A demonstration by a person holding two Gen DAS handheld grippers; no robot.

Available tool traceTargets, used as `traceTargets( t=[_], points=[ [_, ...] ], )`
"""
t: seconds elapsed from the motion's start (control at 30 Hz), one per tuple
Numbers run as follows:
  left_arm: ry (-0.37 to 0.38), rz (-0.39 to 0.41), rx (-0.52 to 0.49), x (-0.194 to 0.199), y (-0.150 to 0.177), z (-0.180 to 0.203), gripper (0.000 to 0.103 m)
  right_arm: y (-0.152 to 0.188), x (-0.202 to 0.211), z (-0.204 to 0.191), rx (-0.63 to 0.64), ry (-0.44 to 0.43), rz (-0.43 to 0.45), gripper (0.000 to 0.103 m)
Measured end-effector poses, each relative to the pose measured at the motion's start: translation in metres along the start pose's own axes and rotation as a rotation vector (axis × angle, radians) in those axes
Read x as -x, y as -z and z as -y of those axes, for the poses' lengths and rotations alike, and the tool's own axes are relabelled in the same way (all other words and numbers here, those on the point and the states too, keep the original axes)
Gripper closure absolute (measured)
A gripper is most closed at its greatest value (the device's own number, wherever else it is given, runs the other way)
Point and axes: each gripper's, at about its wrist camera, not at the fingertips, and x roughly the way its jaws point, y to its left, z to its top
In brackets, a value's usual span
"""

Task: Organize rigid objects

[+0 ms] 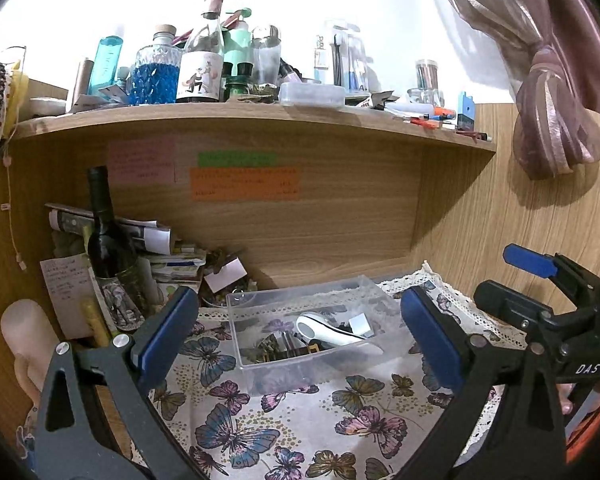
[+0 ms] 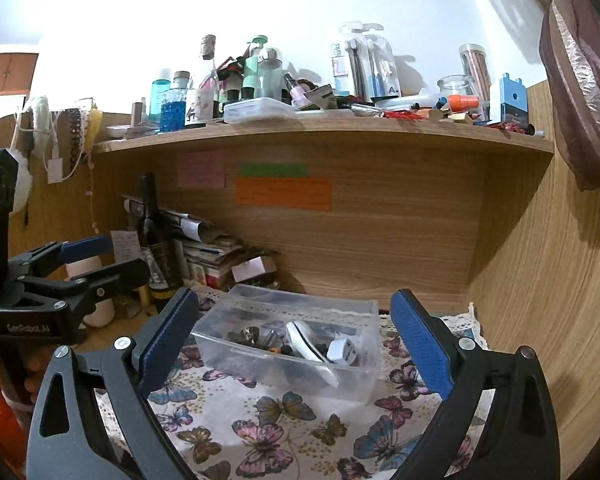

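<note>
A clear plastic bin [image 1: 320, 332] holding a white handled tool [image 1: 328, 330] and small dark items sits on the butterfly-print cloth [image 1: 260, 420] under the wooden shelf [image 1: 260, 120]. The left gripper [image 1: 296, 340] and the right gripper [image 2: 292, 340] are both spread wide, holding nothing, in front of the bin.

A wooden shelf [image 1: 260, 120] runs above your desk, crowded edge to edge with bottles [image 1: 156, 70] and pens [image 1: 432, 118]. Sticky notes [image 1: 244, 184] sit on the back panel. A dark wine bottle [image 1: 106, 232] stands at the desk's back left corner against stacked papers [image 1: 172, 260]. A butterfly-print cloth [image 1: 292, 420] covers the desk.
</note>
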Motion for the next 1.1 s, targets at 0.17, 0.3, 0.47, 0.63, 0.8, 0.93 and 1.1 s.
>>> traceTargets(
  t=[0.17, 0.3, 0.47, 0.63, 0.8, 0.93, 1.1],
  points=[
    [-0.006, 0.005, -0.005, 0.0012, -0.0006, 0.0019, 0.000, 0.0002, -0.0010, 0.0001, -0.009, -0.003, -0.002, 0.006],
    [-0.003, 0.007, -0.006, 0.0011, -0.0010, 0.0024, 0.000, 0.0006, -0.0008, 0.0007, -0.016, -0.007, -0.001, 0.006],
    [0.000, 0.010, -0.009, 0.0013, -0.0023, 0.0040, 0.000, 0.0006, -0.0011, 0.0006, -0.016, -0.007, -0.002, 0.006],
    [-0.001, 0.015, -0.013, 0.0021, -0.0030, 0.0054, 0.000, 0.0006, -0.0007, -0.0010, -0.015, -0.008, -0.002, 0.006],
    [0.001, 0.014, -0.011, 0.0020, -0.0030, 0.0049, 0.000, -0.0003, -0.0005, -0.0024, -0.011, -0.014, -0.001, 0.006],
    [0.001, 0.015, -0.011, 0.0021, -0.0030, 0.0049, 0.000, -0.0005, -0.0009, -0.0038, -0.010, -0.014, -0.003, 0.006],
    [0.000, 0.014, -0.011, 0.0022, -0.0030, 0.0053, 0.000, -0.0010, -0.0009, -0.0063, -0.008, -0.014, -0.003, 0.006]
  ],
)
